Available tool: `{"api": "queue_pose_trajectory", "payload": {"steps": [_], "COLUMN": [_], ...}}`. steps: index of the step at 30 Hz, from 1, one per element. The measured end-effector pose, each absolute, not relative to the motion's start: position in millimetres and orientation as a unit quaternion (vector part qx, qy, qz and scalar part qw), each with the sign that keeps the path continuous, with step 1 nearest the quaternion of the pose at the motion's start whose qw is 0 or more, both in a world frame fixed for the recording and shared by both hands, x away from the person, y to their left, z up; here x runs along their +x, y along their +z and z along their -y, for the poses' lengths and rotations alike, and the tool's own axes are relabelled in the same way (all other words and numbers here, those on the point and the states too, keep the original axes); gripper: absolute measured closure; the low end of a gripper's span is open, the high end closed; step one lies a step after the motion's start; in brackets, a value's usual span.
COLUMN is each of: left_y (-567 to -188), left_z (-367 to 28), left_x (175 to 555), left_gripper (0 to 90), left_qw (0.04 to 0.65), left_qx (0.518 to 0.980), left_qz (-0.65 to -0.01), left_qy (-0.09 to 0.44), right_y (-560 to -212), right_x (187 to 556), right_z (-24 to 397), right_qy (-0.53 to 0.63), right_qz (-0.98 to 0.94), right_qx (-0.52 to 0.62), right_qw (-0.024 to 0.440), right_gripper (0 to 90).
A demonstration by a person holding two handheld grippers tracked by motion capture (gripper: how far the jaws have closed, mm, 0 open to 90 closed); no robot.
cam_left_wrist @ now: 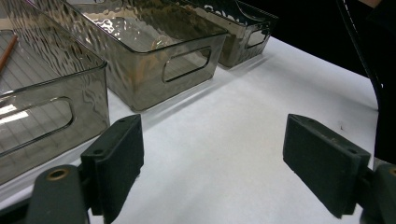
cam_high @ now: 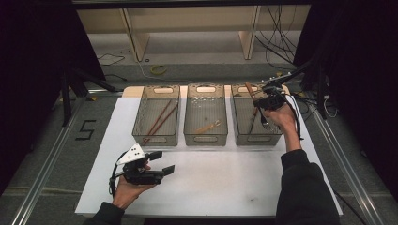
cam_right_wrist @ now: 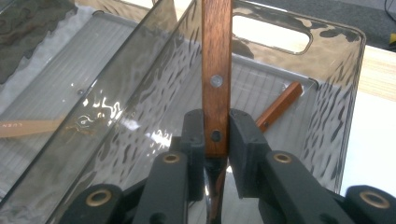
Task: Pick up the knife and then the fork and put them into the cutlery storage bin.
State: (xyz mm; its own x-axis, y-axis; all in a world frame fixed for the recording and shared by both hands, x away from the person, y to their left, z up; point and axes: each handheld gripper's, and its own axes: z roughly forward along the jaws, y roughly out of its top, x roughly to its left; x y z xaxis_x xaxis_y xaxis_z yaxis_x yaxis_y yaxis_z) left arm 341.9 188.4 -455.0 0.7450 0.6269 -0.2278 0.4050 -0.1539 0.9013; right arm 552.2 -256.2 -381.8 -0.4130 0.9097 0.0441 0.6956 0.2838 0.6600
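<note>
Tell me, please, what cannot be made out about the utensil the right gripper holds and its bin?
- Wooden-handled utensil: its working end is hidden below the right gripper in the right gripper view, and too small in the high view.
- Second wooden handle: its lower part is hidden behind that gripper.
- Right bin: its contents are partly covered by the hand in the high view.

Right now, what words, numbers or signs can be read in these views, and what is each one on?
"5": a black figure marked on the grey floor left of the white table, in the high view.
Small dark print on the pale wooden piece in the middle bin, right gripper view: too blurred to read.
Nothing else legible.
</note>
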Motion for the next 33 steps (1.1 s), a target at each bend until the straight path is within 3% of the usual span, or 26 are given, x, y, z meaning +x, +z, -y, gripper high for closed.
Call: {"api": "queue_pose_trajectory", "payload": {"steps": [33], "left_y": [-455.0], "left_z": [-188.4], "left_x": [341.9], "left_gripper": [19.9], "left_qw": [0.552], "left_qx": [0.753], "left_qz": [-0.343], "left_qy": [0.1], "right_y": [-404.1], "right_x": [550.9], "right_z": [252.7], "right_qy": [0.284], "right_qz": [-0.792], "right_qx": [0.516], "right_qw": [0.158], "right_gripper": [76.5]}}
